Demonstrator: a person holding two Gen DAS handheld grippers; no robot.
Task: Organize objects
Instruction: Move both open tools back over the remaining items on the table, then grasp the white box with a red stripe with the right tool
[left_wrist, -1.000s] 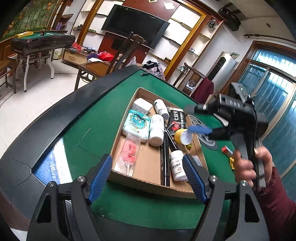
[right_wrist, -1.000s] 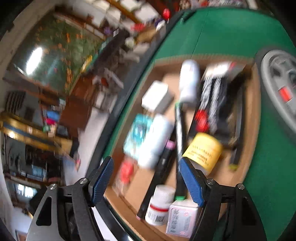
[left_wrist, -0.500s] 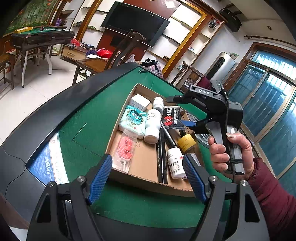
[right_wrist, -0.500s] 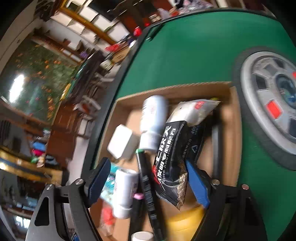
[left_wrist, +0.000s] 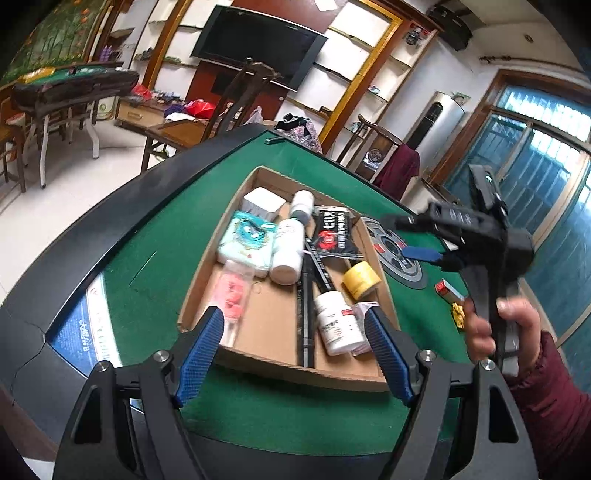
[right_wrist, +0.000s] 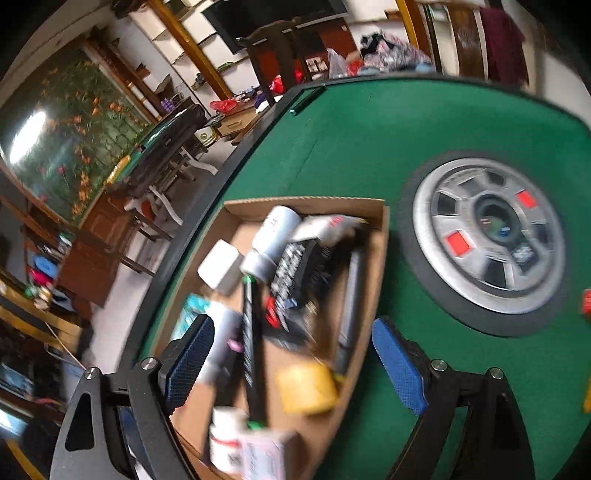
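Observation:
A shallow cardboard box (left_wrist: 273, 325) on the green table holds several items: white bottles (left_wrist: 286, 245), a black snack packet (left_wrist: 334, 232), a yellow tape roll (left_wrist: 361, 278), a teal tissue pack (left_wrist: 246, 240), a pink packet (left_wrist: 231, 293) and black pens (left_wrist: 306, 299). My left gripper (left_wrist: 295, 354) is open and empty at the box's near edge. My right gripper (right_wrist: 291, 363) is open and empty, held above the box's right side; it also shows in the left wrist view (left_wrist: 417, 253). The box (right_wrist: 373, 280) shows blurred in the right wrist view.
A round grey dial panel (right_wrist: 487, 236) sits in the table's middle, right of the box. A small red box (left_wrist: 448, 290) and a yellow item (left_wrist: 458, 314) lie on the felt beyond it. A black rail (left_wrist: 110, 236) rims the table. Chairs stand behind.
My right gripper has lifted and pulled back to the right, away from the black packet over the box. The left gripper has barely moved.

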